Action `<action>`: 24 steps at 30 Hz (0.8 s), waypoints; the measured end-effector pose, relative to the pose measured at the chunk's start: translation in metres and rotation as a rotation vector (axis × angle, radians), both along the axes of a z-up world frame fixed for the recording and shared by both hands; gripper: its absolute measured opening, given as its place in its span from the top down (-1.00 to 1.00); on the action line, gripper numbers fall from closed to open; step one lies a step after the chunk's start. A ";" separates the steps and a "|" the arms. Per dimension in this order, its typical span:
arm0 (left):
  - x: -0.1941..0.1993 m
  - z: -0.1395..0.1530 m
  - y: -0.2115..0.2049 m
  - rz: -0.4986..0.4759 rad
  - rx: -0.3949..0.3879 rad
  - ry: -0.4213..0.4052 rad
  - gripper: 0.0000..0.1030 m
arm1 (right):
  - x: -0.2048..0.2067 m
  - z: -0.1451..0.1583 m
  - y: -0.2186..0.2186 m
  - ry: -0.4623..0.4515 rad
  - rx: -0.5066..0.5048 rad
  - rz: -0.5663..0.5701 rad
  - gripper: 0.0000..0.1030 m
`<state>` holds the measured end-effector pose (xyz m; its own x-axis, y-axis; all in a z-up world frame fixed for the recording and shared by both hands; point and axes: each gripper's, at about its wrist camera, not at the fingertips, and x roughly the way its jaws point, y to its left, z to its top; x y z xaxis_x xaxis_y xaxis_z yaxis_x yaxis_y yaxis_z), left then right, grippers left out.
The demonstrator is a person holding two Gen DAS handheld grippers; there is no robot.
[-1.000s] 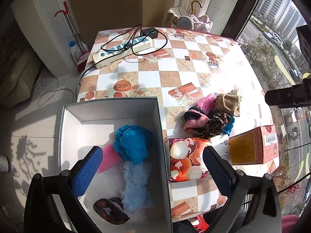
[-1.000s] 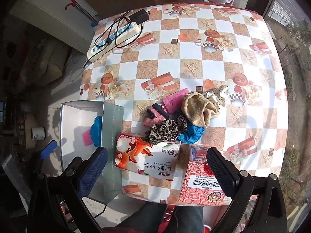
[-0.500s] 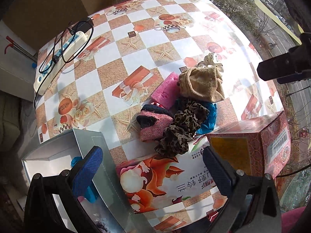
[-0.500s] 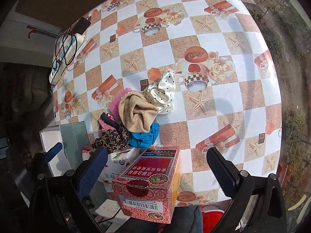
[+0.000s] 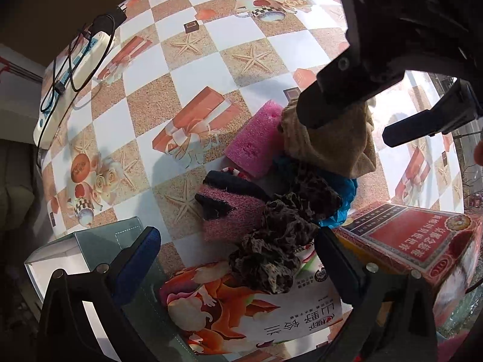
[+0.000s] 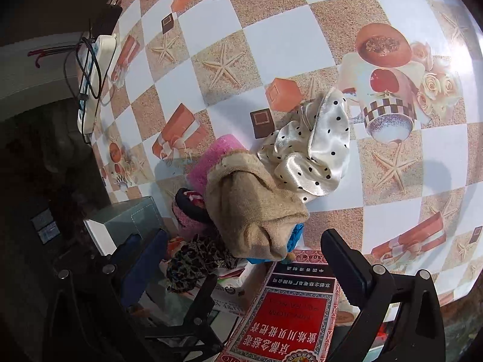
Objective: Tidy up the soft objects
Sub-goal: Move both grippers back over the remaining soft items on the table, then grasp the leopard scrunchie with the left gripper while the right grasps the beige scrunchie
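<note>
Overhead — both tongs [image 5: 238, 259] [image 6: 244, 259] wide, pile [image 5: 289, 181] below

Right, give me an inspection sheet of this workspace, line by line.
Surface: table under a checkered cloth printed with starfish, gift boxes and cups.
Job's things: pile of soft items: tan cloth on top, polka-dot satin scrunchie beside it, pink sponge, leopard-print scrunchie, pink and black knit piece, blue cloth underneath. Open white box at the table's edge.
Clutter: red carton and printed packet near the pile.
Grippers: left gripper open, over the leopard-print scrunchie; right gripper open, over the tan cloth.
Cables: power strip with black cord at the far corner.
Surroundings: floor beyond the table, dim.
</note>
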<state>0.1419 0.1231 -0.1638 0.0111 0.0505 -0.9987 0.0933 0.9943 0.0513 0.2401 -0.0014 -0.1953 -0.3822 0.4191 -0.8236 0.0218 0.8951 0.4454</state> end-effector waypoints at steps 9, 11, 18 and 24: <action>0.004 -0.012 0.003 0.028 -0.071 0.052 0.46 | 0.001 -0.029 0.002 0.110 0.049 -0.066 0.03; 0.002 -0.007 0.006 0.040 -0.082 0.024 0.49 | -0.001 -0.028 -0.005 0.112 0.060 -0.086 0.46; -0.002 0.019 0.017 0.069 -0.123 -0.075 0.55 | 0.000 -0.005 -0.027 0.026 0.114 -0.131 0.55; -0.003 0.043 0.020 0.102 -0.133 -0.135 0.55 | -0.002 0.025 -0.047 -0.080 0.127 -0.161 0.55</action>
